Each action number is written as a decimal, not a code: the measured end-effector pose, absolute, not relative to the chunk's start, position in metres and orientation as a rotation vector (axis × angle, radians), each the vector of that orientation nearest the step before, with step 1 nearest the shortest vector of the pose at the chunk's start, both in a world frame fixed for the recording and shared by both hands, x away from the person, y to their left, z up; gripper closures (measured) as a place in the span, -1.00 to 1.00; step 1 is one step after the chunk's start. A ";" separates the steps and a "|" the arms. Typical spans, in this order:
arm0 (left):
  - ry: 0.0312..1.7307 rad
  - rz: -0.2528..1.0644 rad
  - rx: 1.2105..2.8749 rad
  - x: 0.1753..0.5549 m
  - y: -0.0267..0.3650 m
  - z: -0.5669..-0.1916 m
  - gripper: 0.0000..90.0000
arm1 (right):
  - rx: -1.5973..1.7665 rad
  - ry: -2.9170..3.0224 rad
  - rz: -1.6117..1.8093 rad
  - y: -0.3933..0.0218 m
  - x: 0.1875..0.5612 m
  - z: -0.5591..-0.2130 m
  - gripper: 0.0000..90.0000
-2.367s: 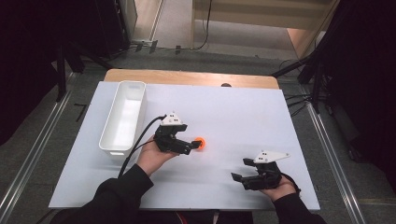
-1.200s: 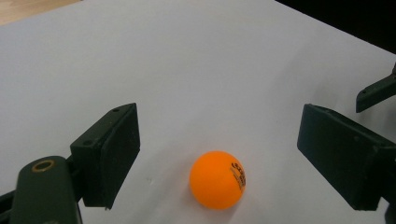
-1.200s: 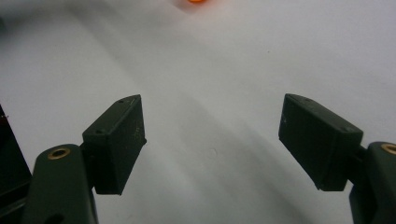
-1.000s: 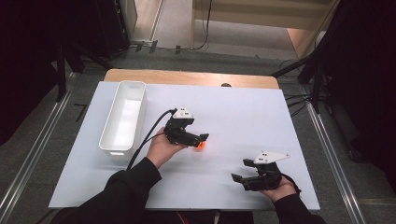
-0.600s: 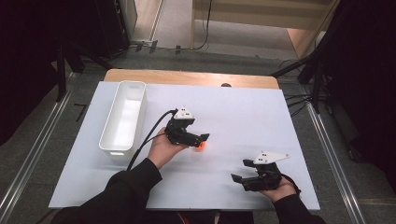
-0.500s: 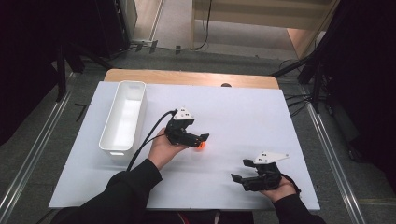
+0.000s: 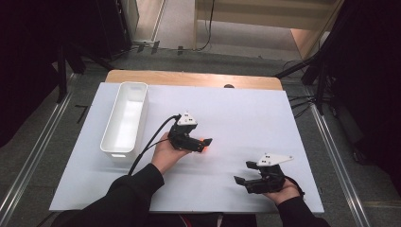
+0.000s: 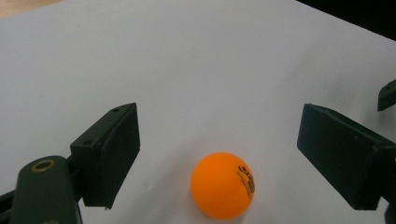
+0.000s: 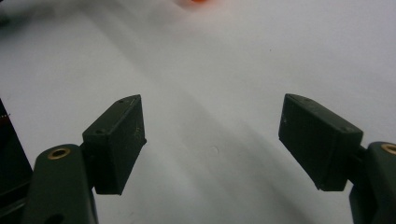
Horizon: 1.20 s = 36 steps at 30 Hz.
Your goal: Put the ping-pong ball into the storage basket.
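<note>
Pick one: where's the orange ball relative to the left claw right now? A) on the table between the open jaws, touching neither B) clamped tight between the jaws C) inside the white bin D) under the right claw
A: in the left gripper view the orange ball sits on the white table between the jaws of the left claw, with a gap on each side.

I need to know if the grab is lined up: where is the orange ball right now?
In the left gripper view the orange ball lies on the white table between the open left claw's jaws, untouched; the high view puts it mid-table, right of the white bin.
</note>
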<state>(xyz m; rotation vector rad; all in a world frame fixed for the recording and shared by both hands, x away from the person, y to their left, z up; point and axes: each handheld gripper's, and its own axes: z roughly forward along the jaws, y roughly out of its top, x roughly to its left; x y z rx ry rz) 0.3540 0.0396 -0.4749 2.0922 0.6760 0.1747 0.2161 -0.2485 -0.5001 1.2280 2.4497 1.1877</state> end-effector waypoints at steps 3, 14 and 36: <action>0.685 0.172 2.091 0.353 0.040 -0.478 -0.70 | 1.224 2.449 1.185 -0.249 0.216 -0.500 -0.52; 0.686 0.158 2.094 0.351 0.040 -0.489 -0.70 | 1.226 2.447 1.186 -0.249 0.216 -0.500 -0.52; 0.703 0.151 2.152 0.346 0.036 -0.509 -0.70 | 1.228 2.445 1.187 -0.249 0.216 -0.500 -0.52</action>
